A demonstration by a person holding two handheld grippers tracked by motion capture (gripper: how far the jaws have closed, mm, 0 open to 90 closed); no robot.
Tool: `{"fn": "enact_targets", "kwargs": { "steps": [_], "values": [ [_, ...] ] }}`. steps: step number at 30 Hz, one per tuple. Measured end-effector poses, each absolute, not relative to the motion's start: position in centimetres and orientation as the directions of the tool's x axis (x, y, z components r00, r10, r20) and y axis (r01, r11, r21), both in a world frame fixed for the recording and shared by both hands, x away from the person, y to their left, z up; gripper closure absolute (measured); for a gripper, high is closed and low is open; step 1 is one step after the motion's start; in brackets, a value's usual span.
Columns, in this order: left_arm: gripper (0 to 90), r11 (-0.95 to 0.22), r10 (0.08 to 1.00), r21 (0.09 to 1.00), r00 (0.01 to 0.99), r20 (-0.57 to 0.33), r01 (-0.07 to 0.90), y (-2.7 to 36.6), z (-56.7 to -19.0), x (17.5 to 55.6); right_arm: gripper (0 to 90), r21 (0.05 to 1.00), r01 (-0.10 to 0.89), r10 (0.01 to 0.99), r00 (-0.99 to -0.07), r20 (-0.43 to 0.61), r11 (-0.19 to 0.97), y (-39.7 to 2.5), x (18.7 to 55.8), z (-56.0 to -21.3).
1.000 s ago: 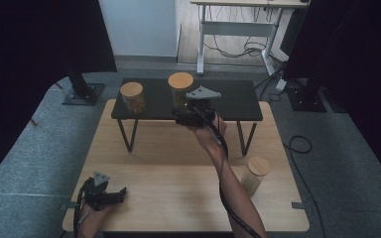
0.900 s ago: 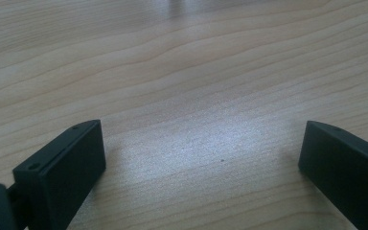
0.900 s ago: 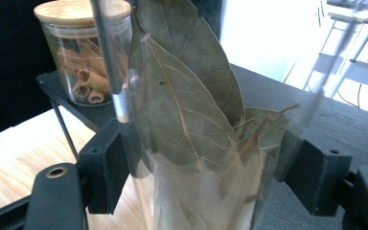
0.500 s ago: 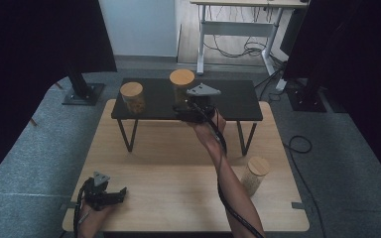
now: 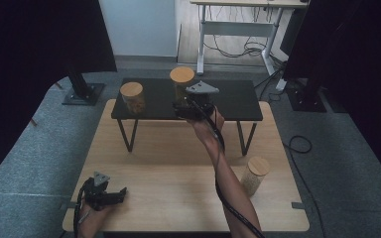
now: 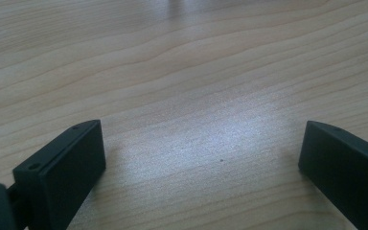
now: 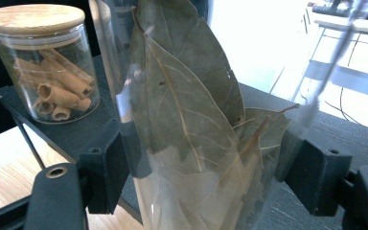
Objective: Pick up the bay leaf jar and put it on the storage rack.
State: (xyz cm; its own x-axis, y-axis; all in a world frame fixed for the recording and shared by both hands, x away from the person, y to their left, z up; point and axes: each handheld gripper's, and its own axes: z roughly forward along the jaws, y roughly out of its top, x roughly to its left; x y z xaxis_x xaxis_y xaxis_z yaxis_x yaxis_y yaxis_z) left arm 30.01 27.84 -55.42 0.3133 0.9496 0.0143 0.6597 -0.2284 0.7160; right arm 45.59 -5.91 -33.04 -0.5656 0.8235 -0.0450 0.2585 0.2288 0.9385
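Tall glass jar (image 7: 191, 124) of dried bay leaves, wooden-lidded, standing on the low black shelf (image 5: 238, 101) at the far side of the wooden bench (image 5: 168, 163). Clamped between both jaws of the right tool (image 5: 191, 106), arm stretched forward across the bench, forearm bare, cable trailing along it. Just left on the same shelf, apart from the first: shorter lidded jar (image 7: 40, 62) packed with cinnamon sticks. Third lidded jar (image 5: 254, 174), pale contents, upright near the bench's right edge. Left tool (image 5: 104, 194) resting low at the near left corner, jaws spread wide over bare wood, gripping nothing, hand curled behind it.
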Motion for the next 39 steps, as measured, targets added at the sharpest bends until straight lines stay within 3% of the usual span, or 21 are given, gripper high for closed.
{"fn": "enact_targets", "kwargs": {
  "steps": [26,35,39],
  "values": [
    [1.8,-0.23,0.949,0.715,0.315,0.014,0.66,27.8,-55.4,30.0,24.8,0.941,0.289,0.833,-0.552,0.014,0.176,-6.5,47.0,-33.5],
    [1.8,-0.23,0.949,0.715,0.316,0.014,0.66,27.8,-55.4,30.0,17.1,0.94,0.275,0.821,-0.571,-0.012,0.204,-6.5,47.0,-33.6],
    [1.8,-0.231,0.949,0.715,0.316,0.014,0.66,27.8,-55.4,30.0,9.2,0.934,0.279,0.81,-0.586,-0.021,0.225,-6.4,47.2,-33.6]
  ]
}}
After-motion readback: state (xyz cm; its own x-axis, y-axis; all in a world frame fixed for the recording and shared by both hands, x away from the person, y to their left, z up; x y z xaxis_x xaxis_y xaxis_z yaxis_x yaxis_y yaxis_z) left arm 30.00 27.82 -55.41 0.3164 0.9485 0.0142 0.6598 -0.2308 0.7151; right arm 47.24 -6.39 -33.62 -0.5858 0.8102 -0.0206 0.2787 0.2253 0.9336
